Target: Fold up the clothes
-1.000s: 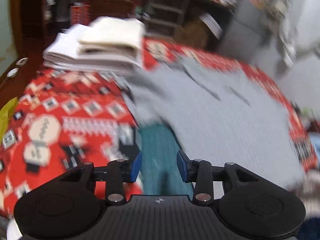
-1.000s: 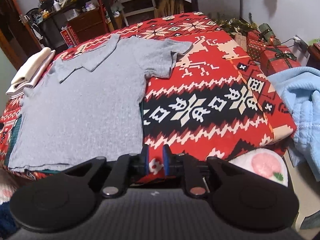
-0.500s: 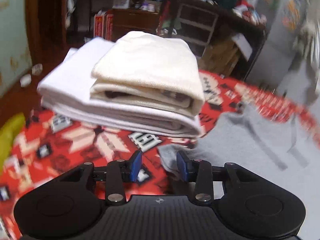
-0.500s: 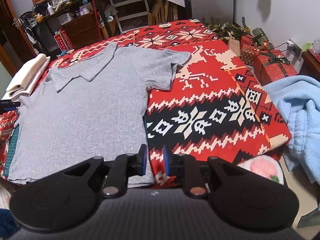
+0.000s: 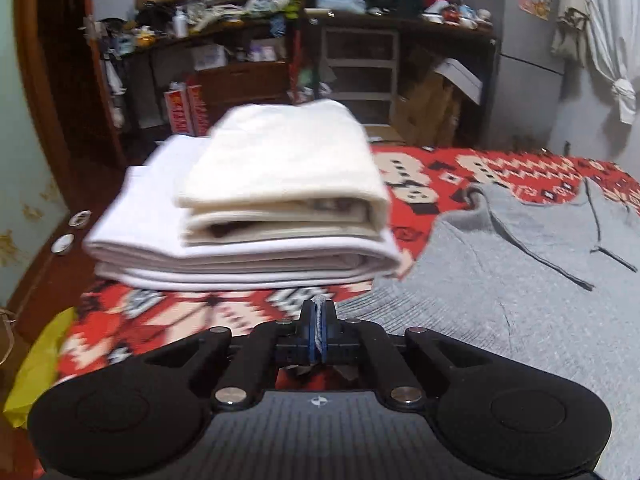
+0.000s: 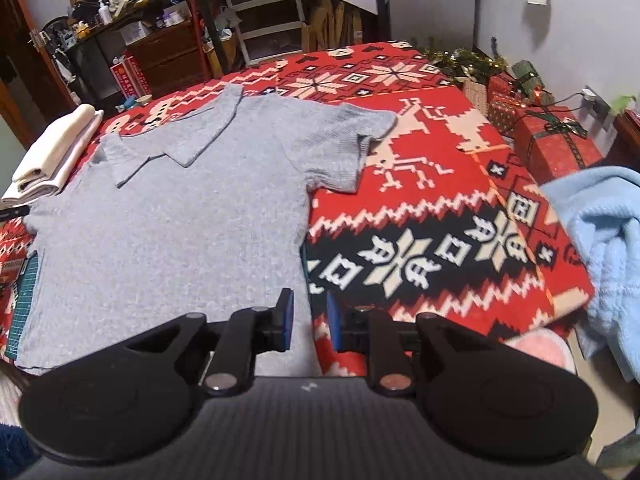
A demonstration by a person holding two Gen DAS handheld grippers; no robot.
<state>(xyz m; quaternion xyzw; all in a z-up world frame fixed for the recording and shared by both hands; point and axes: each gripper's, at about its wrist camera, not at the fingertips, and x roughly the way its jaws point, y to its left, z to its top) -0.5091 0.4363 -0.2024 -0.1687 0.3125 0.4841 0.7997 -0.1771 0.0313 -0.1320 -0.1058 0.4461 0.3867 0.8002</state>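
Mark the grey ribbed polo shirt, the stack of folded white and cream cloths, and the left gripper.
grey ribbed polo shirt (image 6: pixel 168 240): right wrist view, middle of the body panel.
stack of folded white and cream cloths (image 5: pixel 280 168): left wrist view, top cream layer.
left gripper (image 5: pixel 319 320): left wrist view, between fingertips, pinching grey fabric.

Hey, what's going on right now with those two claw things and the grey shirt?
Left tongs shut on grey shirt sleeve edge. Right tongs open over the shirt's hem corner. Shirt flat, unfolded. Folded white stack close beside left tongs.
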